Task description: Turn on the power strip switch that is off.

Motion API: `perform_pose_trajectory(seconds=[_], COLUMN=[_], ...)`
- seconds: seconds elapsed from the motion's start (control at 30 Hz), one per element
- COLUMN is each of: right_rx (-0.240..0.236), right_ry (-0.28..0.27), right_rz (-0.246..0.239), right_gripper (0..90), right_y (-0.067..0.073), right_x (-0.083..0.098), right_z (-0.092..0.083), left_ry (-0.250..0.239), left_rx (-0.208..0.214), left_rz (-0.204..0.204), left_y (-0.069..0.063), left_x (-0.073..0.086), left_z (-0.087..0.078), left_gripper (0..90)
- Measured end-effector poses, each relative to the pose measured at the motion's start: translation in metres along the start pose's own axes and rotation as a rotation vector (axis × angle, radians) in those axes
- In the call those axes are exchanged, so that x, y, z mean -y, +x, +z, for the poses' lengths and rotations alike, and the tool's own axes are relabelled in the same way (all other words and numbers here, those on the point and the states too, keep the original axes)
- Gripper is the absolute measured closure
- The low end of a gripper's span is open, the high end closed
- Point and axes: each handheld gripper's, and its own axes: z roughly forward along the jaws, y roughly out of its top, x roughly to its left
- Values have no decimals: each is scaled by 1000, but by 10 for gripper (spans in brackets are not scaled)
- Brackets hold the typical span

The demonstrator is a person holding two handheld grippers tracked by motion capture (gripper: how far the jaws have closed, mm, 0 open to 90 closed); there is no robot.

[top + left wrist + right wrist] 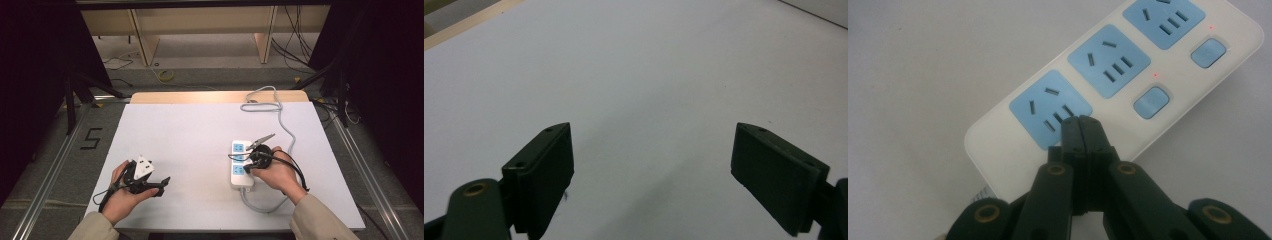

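A white power strip (235,181) with three blue sockets lies right of the table's middle; in the right gripper view the strip (998,145) shows blue switch buttons (1150,102) and small red lights. My right gripper (248,169) is shut with nothing between its jaws. Its tips (1080,121) sit at the edge of the socket (1048,107) closest to the strip's cable end; whether they touch it is unclear. My left gripper (163,186) rests at the front left, open and with nothing between its jaws (651,131), over bare white tabletop.
The strip's grey cable (286,127) loops behind the strip to a coil at the table's back edge (260,102), and another stretch curls near the front right. The white tabletop (190,135) lies between the two hands. Floor cables and stand legs surround the table.
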Motion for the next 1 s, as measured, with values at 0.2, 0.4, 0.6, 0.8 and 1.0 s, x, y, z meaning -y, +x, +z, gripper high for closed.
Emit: perform_pose_trajectory(seconds=[0.2, 0.4, 0.6, 0.8, 1.0], right_rx=[-9, 9, 7, 11, 17], right_ry=[4, 4, 0, -2, -2], right_rz=[14, 7, 3, -13, -33], right_gripper=[900, 900, 900, 900, 900], right_y=[-2, 0, 0, 0, 2], right_x=[0, 0, 1, 1, 1], right_z=[0, 0, 0, 0, -1], left_ry=[-1, -2, -2, 2, 0], left_rx=[0, 1, 1, 9, 9], left_rz=[-2, -1, 0, 5, 7], left_y=[0, -1, -1, -1, -1], left_x=[0, 0, 0, 0, 0], left_z=[0, 0, 0, 1, 1], left_gripper=[170, 170, 170, 172, 172])
